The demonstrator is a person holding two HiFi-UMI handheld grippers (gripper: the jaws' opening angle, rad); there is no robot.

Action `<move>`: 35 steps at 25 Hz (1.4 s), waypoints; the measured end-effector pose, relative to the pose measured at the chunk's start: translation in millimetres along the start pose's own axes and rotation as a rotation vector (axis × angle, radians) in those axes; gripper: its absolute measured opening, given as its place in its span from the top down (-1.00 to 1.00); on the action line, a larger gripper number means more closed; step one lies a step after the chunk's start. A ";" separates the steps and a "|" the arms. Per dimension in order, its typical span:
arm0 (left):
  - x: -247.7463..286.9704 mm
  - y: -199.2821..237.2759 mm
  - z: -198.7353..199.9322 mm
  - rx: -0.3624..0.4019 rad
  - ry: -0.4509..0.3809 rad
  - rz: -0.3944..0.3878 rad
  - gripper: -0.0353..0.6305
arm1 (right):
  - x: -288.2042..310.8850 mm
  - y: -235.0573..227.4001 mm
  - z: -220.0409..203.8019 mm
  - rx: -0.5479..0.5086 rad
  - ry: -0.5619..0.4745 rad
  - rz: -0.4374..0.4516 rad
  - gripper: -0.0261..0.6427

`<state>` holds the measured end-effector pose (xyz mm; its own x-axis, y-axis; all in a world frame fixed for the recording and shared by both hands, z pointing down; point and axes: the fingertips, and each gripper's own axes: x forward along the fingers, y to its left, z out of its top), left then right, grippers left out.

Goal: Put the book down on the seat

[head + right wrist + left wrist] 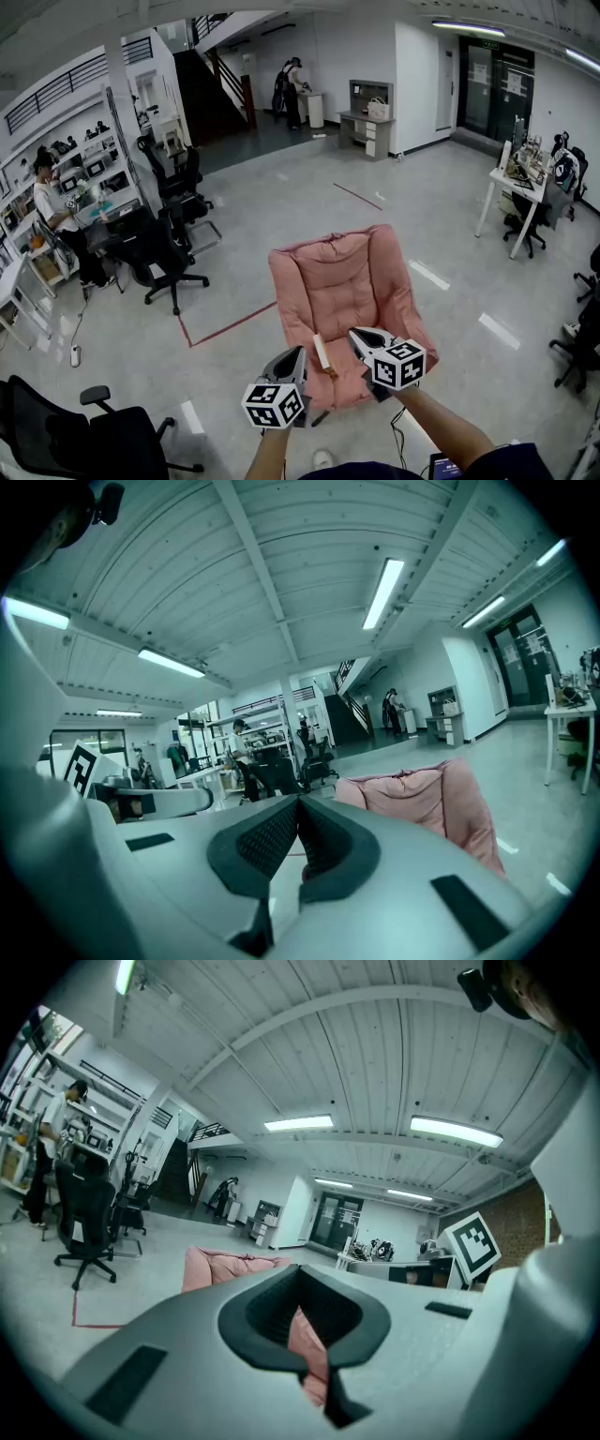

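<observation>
Two forearms reach in from the bottom edge, each with a gripper. The left gripper sits low, its marker cube facing up. In its own view the jaws meet at the tips, and only pink fabric shows through the slit behind them. The right gripper is a touch higher with its cube up. Its jaws are pressed together too, with nothing caught in them.

Between the two grippers is the book, thin and standing on edge with its pale pages showing. It is above the front part of the seat and just beside the left jaws. Whether either gripper touches it, or whether it rests on the cushion, I cannot tell.

The seat is a soft pink armchair, quilted, with its back tipped away and nothing else on it. A black chair sits off to the near left.

Red tape runs across the grey floor left of the seat. Past that there are more black chairs and a person standing at a cluttered bench. Over on the right is a white bench loaded with gear.

Far back, a second person stands by the stairs, and dark doors close the right wall.
</observation>
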<state>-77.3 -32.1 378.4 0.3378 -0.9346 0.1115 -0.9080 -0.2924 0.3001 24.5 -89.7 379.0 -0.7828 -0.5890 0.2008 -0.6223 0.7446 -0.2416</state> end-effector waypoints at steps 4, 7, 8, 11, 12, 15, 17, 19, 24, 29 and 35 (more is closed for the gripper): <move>-5.3 -27.3 5.3 0.013 -0.015 -0.012 0.88 | -23.6 5.2 6.4 0.000 -0.036 0.008 0.86; -13.7 -41.6 7.6 0.027 -0.028 -0.009 0.88 | -39.3 11.1 5.5 0.006 -0.057 0.025 0.86; -16.5 -45.5 7.5 0.029 -0.032 -0.006 0.88 | -44.0 12.0 4.3 0.010 -0.062 0.029 0.86; -24.3 -55.1 5.8 0.037 -0.037 0.002 0.88 | -55.7 14.3 0.5 0.008 -0.067 0.035 0.86; -26.5 -58.1 5.7 0.040 -0.039 0.005 0.88 | -59.1 15.3 0.4 0.004 -0.068 0.038 0.86; -31.8 -69.6 5.8 0.044 -0.042 0.011 0.88 | -71.9 18.0 2.9 -0.003 -0.075 0.048 0.86; -34.7 -80.2 5.6 0.044 -0.045 0.011 0.88 | -82.7 18.9 5.9 -0.006 -0.080 0.053 0.86; -37.4 -88.8 5.2 0.041 -0.048 0.011 0.88 | -91.6 20.1 8.7 -0.011 -0.086 0.058 0.87; -47.6 -98.6 -0.9 0.039 -0.053 0.003 0.88 | -104.2 27.2 6.2 -0.023 -0.098 0.061 0.87; -56.1 -108.8 -0.6 0.045 -0.058 -0.001 0.88 | -117.5 32.0 7.5 -0.027 -0.103 0.061 0.87; -63.4 -120.0 -6.2 0.051 -0.057 -0.006 0.88 | -130.5 37.4 4.1 -0.029 -0.108 0.064 0.87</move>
<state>11.7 63.6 341.2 0.3298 -0.9424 0.0551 -0.9179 -0.3065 0.2519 103.2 13.7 339.9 -0.8184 -0.5688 0.0824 -0.5714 0.7899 -0.2225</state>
